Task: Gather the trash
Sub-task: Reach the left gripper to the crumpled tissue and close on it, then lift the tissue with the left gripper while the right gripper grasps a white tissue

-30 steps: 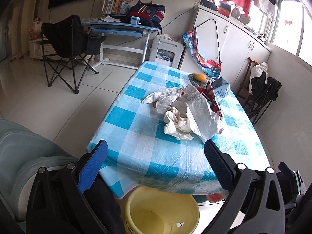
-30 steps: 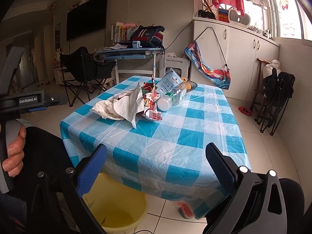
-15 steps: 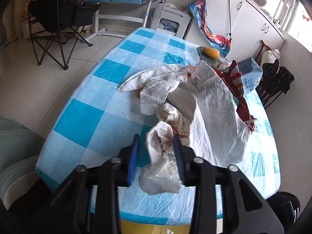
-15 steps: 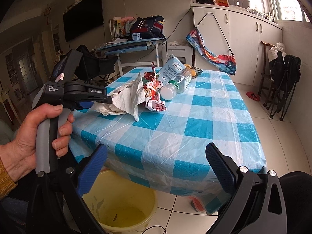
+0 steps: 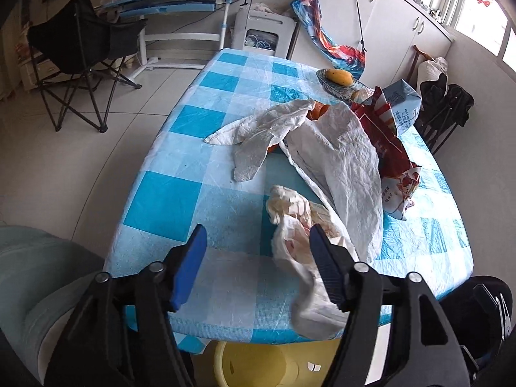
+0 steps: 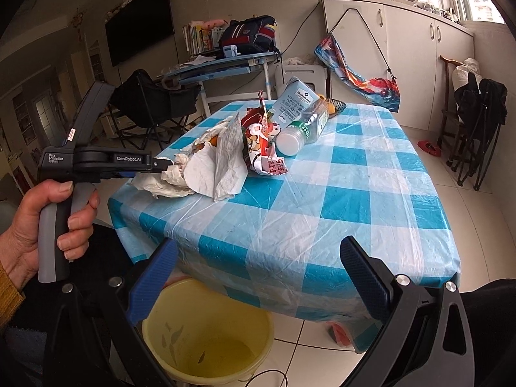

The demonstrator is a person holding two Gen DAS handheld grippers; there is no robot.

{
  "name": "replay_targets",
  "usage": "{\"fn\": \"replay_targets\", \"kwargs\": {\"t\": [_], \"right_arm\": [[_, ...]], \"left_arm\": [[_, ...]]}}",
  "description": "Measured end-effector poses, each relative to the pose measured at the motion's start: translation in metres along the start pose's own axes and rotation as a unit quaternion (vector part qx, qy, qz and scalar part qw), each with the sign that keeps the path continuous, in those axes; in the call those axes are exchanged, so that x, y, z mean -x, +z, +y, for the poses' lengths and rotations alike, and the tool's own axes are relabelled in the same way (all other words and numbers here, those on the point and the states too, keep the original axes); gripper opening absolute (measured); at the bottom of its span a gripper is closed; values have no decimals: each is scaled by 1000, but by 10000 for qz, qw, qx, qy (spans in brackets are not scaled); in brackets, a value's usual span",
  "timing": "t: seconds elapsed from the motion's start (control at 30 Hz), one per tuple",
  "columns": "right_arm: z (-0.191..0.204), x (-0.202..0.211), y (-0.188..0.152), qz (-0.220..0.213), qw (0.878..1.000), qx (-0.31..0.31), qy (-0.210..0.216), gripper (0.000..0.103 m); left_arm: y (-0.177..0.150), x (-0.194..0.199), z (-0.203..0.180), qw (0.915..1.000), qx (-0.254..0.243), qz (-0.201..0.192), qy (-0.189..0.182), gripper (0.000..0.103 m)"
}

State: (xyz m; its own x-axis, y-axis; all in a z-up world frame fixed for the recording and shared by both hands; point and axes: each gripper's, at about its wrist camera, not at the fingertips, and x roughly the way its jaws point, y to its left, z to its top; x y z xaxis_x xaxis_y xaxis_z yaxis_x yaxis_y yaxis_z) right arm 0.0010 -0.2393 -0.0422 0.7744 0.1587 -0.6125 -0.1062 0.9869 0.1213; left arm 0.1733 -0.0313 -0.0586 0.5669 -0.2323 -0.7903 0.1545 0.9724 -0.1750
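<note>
Left gripper [image 5: 254, 251] jaws just widened, pads clear of crumpled stained white tissue [image 5: 300, 225] between them; tissue hangs over table edge above yellow plastic bucket [image 5: 254, 367], likely for dropping.

My left hand-held gripper [image 6: 161, 164] is black, grey-handled, lettered white; my hand [image 6: 35, 222] wears a mustard cuff. Right hand-held gripper [image 6: 258, 277]: blue pads, silver screws.
</note>
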Motion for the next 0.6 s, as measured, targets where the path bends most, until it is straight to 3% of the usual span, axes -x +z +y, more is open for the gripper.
{"fn": "replay_targets", "kwargs": {"t": [0.13,0.17,0.2,0.27,0.43,0.6], "right_arm": [[1,-3,2,29,10000,-4,53,97],[3,-3,2,31,10000,25,68,97],[5,-3,3,33,9999,58,86,97],[9,-6,4,48,9998,121,153,97],[24,-20,18,68,9989,209,422,97],[45,-60,39,235,9970,67,737,97]], "left_arm": [[2,-16,-12,9997,-180,82,112,68],[1,-20,-15,9997,-208,131,28,63],[0,-21,-16,9995,-228,166,-121,45],[-1,-19,-18,9984,-301,184,-440,22],[-5,1,-10,9986,-253,-83,-448,16],[-7,17,17,9994,75,-299,-170,15]]}}
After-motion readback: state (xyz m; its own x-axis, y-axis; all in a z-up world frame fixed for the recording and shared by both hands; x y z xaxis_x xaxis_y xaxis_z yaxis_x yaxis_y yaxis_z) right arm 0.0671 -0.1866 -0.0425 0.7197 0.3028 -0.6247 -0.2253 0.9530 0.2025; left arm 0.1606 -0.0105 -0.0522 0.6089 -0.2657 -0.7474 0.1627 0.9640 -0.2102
